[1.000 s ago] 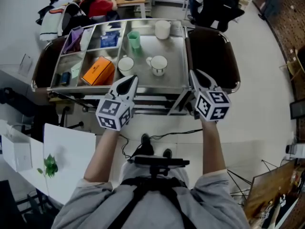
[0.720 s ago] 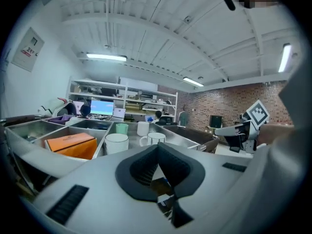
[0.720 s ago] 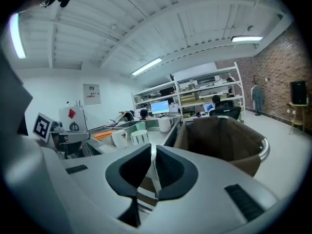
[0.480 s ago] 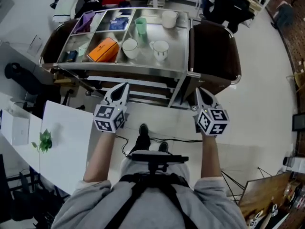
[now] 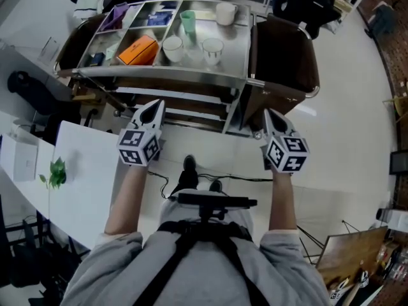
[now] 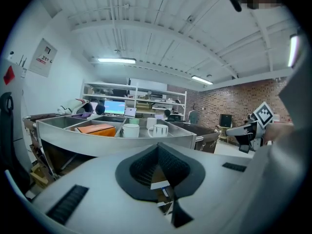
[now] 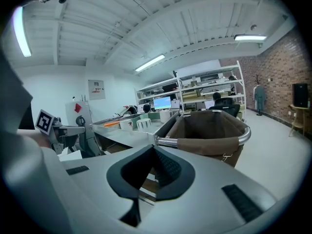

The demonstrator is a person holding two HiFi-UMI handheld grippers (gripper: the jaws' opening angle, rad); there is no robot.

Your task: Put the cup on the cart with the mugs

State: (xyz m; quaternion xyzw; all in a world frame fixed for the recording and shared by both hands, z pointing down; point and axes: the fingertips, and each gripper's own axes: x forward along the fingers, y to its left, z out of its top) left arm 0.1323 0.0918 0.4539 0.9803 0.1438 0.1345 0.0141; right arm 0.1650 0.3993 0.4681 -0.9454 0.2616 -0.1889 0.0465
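On the steel cart top [image 5: 233, 56] a plain white cup [image 5: 173, 47] stands beside a patterned mug [image 5: 212, 48]. A green cup [image 5: 188, 21] and another white cup [image 5: 225, 13] stand further back. Both grippers hang over the floor, short of the cart's front rail. My left gripper [image 5: 154, 107] is shut and holds nothing. My right gripper [image 5: 270, 115] is shut and empty as well. From the left gripper view, the white cup [image 6: 130, 129] and the mug [image 6: 159, 129] rise above the cart's rim [image 6: 117, 144].
An orange box [image 5: 137, 49] and small items fill the cart's left compartments. Brown bags [image 5: 280, 50] hang at both ends of the cart. A white table with a small plant [image 5: 56, 173] stands at my left. A cable [image 5: 236, 178] lies on the floor. People sit at desks behind the cart.
The cart has slid towards the top of the head view as the person stepped back. Both grippers have drawn away from its front rail, still empty.
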